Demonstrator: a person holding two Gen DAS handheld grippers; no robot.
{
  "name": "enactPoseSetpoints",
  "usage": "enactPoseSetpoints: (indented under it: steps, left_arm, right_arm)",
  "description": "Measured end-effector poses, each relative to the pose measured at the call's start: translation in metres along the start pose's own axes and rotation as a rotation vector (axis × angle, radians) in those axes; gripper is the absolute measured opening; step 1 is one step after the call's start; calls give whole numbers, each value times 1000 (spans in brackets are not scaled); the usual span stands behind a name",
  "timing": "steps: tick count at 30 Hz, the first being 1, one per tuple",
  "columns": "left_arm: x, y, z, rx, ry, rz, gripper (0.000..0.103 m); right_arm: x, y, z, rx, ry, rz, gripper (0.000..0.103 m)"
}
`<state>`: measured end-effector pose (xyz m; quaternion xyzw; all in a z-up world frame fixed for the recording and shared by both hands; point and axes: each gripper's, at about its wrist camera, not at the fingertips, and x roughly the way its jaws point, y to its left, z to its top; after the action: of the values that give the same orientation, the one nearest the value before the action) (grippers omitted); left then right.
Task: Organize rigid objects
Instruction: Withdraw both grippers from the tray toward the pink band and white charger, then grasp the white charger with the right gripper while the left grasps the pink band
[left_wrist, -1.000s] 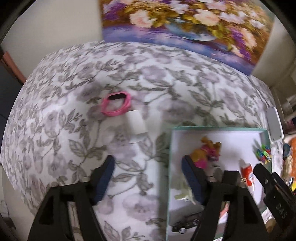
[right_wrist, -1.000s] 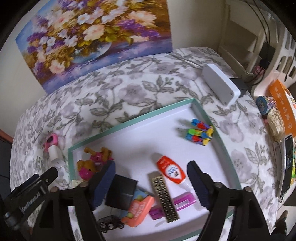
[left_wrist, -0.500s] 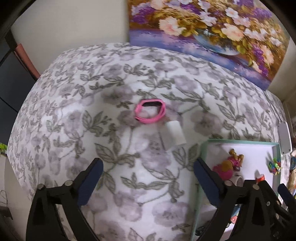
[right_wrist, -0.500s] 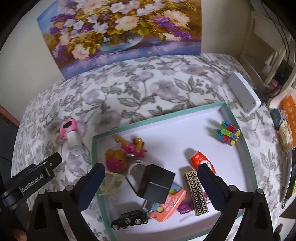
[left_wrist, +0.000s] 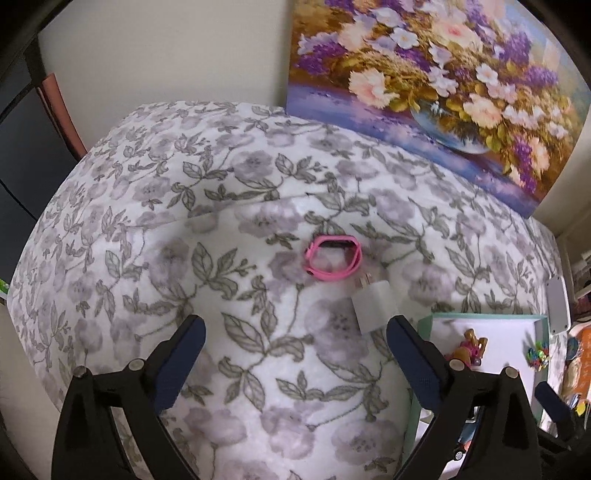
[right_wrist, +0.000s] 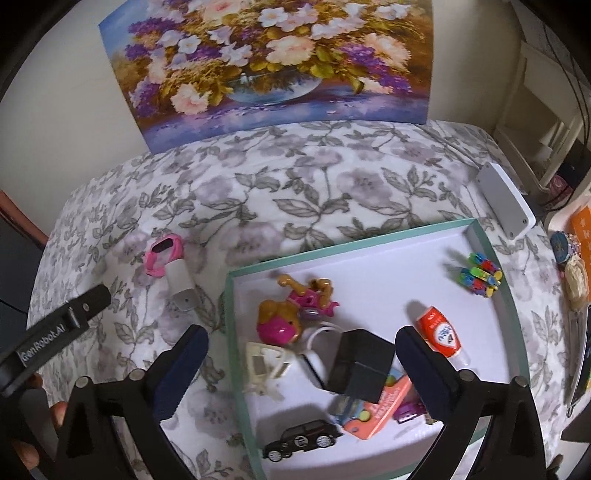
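On the flowered cloth lie a pink watch band (left_wrist: 334, 260) and, touching it, a white charger (left_wrist: 373, 308). My left gripper (left_wrist: 295, 328) hovers just short of them, open and empty. The green-rimmed white tray (right_wrist: 236, 332) holds a black charger (right_wrist: 360, 363), a pink and brown toy (right_wrist: 291, 310), a cream plastic piece (right_wrist: 264, 365), a black toy car (right_wrist: 301, 439), a red and white tube (right_wrist: 441, 334), coloured clips (right_wrist: 480, 275) and an orange case (right_wrist: 380, 406). Above the tray's near left part my right gripper (right_wrist: 301, 338) stands open, holding nothing. The watch band (right_wrist: 162, 254) and white charger (right_wrist: 181, 284) lie left of the tray.
A flower painting (right_wrist: 273, 62) leans on the wall at the back. A grey and white box (right_wrist: 504, 201) lies past the tray's far right corner. Small items crowd the right edge (right_wrist: 570, 258). The cloth drops off at the left (left_wrist: 33, 258). The left gripper's body (right_wrist: 62, 325) shows at the lower left.
Both grippers' jaws have spread wide. The left one has moved left off the tray to the cloth near the watch band. The right one has shifted left; the black charger lies free.
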<state>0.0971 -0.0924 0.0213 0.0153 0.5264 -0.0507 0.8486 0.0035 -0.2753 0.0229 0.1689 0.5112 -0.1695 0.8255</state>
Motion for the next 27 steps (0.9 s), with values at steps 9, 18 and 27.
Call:
enactPoseSetpoints:
  steps: [9, 18, 27]
  left_arm:
    - [9, 35, 20, -44, 24, -38, 99]
    - [49, 56, 37, -133, 87, -63, 98]
    - [101, 45, 35, -173, 183, -67, 98]
  right_arm:
    - [4, 36, 4, -43, -26, 20, 103]
    - [28, 84, 18, -150, -48, 59, 94]
    - [75, 121, 22, -240, -5, 66, 81]
